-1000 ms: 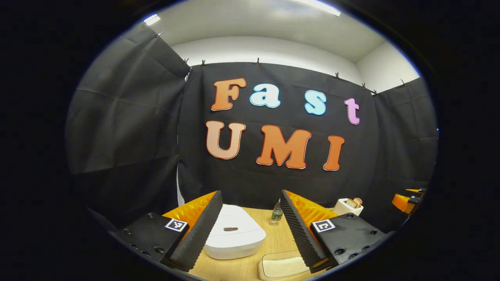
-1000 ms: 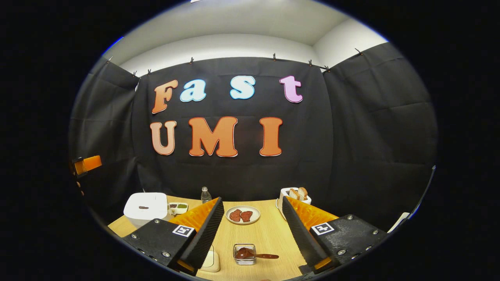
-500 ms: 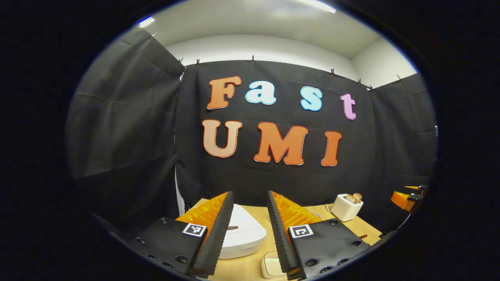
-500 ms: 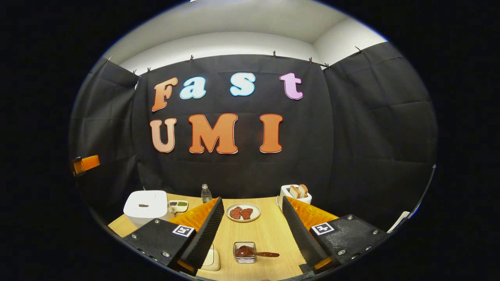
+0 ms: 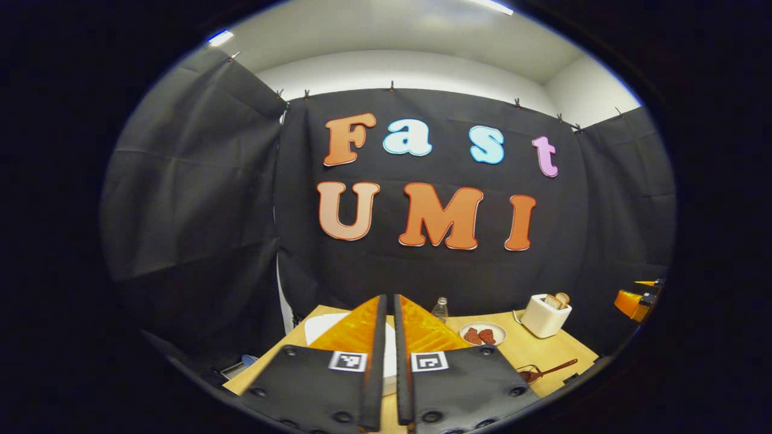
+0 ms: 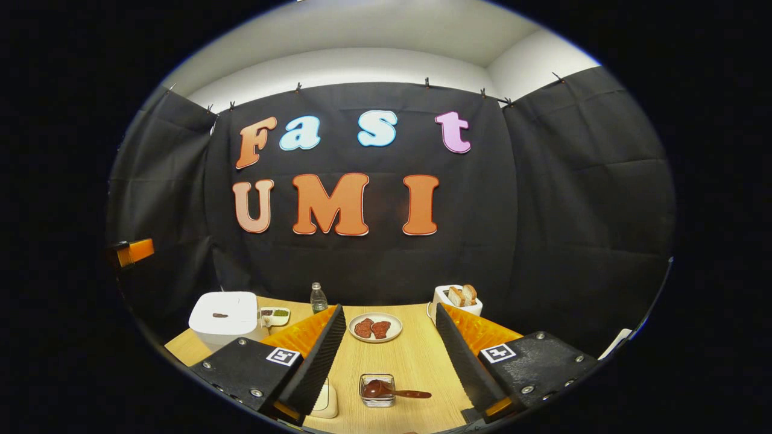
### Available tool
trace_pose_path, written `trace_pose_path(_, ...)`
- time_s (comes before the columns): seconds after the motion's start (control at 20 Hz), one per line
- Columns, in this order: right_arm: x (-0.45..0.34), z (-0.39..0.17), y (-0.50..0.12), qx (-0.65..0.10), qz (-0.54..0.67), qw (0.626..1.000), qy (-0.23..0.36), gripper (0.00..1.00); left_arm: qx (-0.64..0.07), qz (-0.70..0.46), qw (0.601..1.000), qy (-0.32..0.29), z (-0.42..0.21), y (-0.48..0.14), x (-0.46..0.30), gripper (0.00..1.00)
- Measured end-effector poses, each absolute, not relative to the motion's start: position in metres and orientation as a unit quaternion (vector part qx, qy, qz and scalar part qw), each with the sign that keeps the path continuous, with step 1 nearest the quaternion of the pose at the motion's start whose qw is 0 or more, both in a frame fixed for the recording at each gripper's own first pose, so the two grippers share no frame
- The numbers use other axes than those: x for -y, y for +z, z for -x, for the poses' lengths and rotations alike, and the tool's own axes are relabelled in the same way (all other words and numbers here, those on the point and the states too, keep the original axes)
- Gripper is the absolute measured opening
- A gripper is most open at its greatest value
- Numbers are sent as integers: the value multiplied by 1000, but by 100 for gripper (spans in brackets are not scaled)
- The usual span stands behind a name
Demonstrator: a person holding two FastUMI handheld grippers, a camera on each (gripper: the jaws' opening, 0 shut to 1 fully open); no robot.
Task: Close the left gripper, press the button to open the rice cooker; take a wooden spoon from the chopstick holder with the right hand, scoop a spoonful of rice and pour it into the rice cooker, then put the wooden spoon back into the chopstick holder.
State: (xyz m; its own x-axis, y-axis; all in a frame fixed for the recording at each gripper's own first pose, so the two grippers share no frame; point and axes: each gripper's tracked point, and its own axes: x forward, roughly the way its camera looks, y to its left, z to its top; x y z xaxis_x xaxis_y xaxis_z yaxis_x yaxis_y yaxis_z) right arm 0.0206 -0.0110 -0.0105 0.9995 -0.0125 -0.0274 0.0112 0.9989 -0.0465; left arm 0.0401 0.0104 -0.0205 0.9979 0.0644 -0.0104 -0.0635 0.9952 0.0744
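Wood-grain table (image 6: pixel 410 361) spans my right gripper view. White rice cooker (image 6: pixel 224 314), lid down, sits at ten o'clock near the table's left edge. At twelve o'clock a plate (image 6: pixel 375 327) carries two reddish pieces; the toaster (image 6: pixel 456 299) holds bread at one o'clock. Dead ahead the small glass holder (image 6: pixel 377 390) contains the wooden spoon (image 6: pixel 395 392), with open tabletop around it. My right gripper (image 6: pixel 389 349) stays spread wide; my left gripper (image 5: pixel 389 361) has gone from spread to pressed together.

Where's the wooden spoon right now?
In the right gripper view, the wooden spoon rests in a small clear holder on the table's near edge, in front of the plate.
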Motion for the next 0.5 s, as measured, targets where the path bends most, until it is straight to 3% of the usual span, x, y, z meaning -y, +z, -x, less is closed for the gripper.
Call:
trace_pose_path(0.05,11,-22,-12,-16,22,1000,-6,93,-6,-31,999,27,-40,-22,-6,0)
trace_pose_path(0.1,11,-23,-13,-19,20,1000,-6,93,-10,-27,999,25,-43,-26,-3,9)
trace_pose_path(0.25,12,-27,-16,-23,20,999,-10,93,-29,-11,1000,6,-55,-38,-1,3)
trace_pose_path(0.5,16,-31,-23,-32,29,999,-16,93,-85,17,996,-6,-102,-77,-13,5)
